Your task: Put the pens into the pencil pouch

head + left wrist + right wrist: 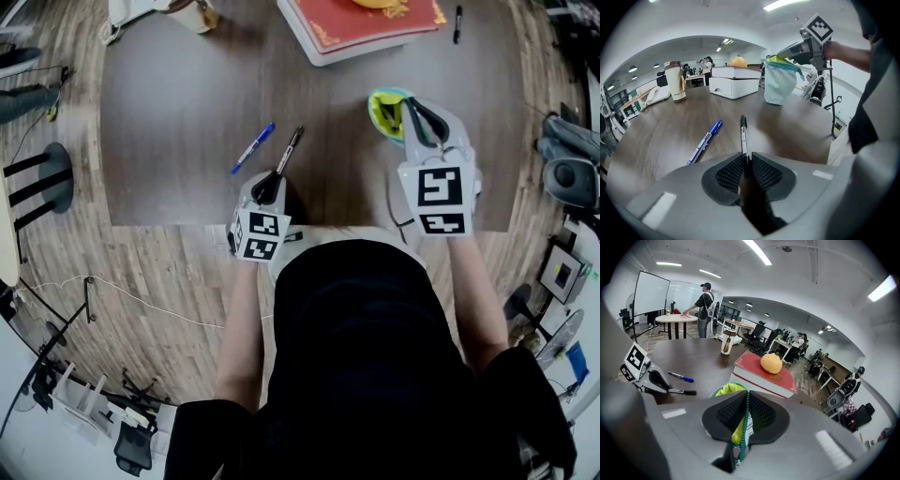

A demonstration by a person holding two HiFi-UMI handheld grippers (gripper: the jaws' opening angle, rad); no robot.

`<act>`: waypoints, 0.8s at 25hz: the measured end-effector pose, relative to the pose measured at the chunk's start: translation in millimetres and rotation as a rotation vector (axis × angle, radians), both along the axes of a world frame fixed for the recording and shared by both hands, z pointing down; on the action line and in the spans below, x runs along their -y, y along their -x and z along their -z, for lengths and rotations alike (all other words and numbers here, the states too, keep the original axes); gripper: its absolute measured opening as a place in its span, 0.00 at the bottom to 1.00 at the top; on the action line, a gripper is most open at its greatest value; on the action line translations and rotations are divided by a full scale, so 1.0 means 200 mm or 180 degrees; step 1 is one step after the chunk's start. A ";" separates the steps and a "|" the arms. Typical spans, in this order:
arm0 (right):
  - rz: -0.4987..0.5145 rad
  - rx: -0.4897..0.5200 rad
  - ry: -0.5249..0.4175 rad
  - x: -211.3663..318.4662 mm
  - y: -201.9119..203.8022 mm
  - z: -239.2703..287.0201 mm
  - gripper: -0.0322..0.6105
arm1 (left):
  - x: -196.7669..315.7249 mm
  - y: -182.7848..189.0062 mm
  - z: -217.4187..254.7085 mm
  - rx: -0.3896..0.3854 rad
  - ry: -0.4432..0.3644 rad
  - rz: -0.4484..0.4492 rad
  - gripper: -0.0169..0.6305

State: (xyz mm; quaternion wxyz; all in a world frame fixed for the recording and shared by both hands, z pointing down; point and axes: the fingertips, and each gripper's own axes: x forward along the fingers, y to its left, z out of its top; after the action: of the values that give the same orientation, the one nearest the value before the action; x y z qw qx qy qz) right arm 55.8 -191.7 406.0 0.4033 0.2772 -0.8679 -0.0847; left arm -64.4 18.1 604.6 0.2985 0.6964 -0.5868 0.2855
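While the right tongs (745, 416) pinch the zipper rim of the pouch (386, 111) and hold it upright toward the right edge of the counter (178, 103), the left tongs (743, 168) are clamped on the near end of the black pen (743, 136), close to the counter's near edge with the blue pen (704, 142) just beside it. The step in hand looks like picking up the first pen. The next move calls for lifting it, carrying it right and lowering it tip-first into the pouch's open mouth.

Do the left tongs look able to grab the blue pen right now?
Probably not yet: the left tongs already grip the black pen. The blue pen lies uncovered just beside it.
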 end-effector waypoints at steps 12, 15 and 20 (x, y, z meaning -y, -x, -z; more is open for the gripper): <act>-0.0028 0.0025 0.0006 0.00 0.00 0.01 0.08 | 0.00 0.01 0.00 0.0072 0.0053 -0.0079 0.08; -0.0043 0.0044 0.0000 0.01 0.00 0.01 0.08 | 0.00 0.01 -0.01 0.0094 0.0107 -0.0089 0.08; -0.0082 0.0065 -0.0001 0.02 -0.02 0.02 0.08 | 0.01 0.01 0.01 0.0129 0.0105 -0.0127 0.08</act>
State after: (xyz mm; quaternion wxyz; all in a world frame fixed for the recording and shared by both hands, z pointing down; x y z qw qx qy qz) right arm 60.3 -195.0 402.3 0.3955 0.2893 -0.8683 -0.0768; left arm -65.7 16.7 602.7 0.2923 0.6970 -0.5740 0.3150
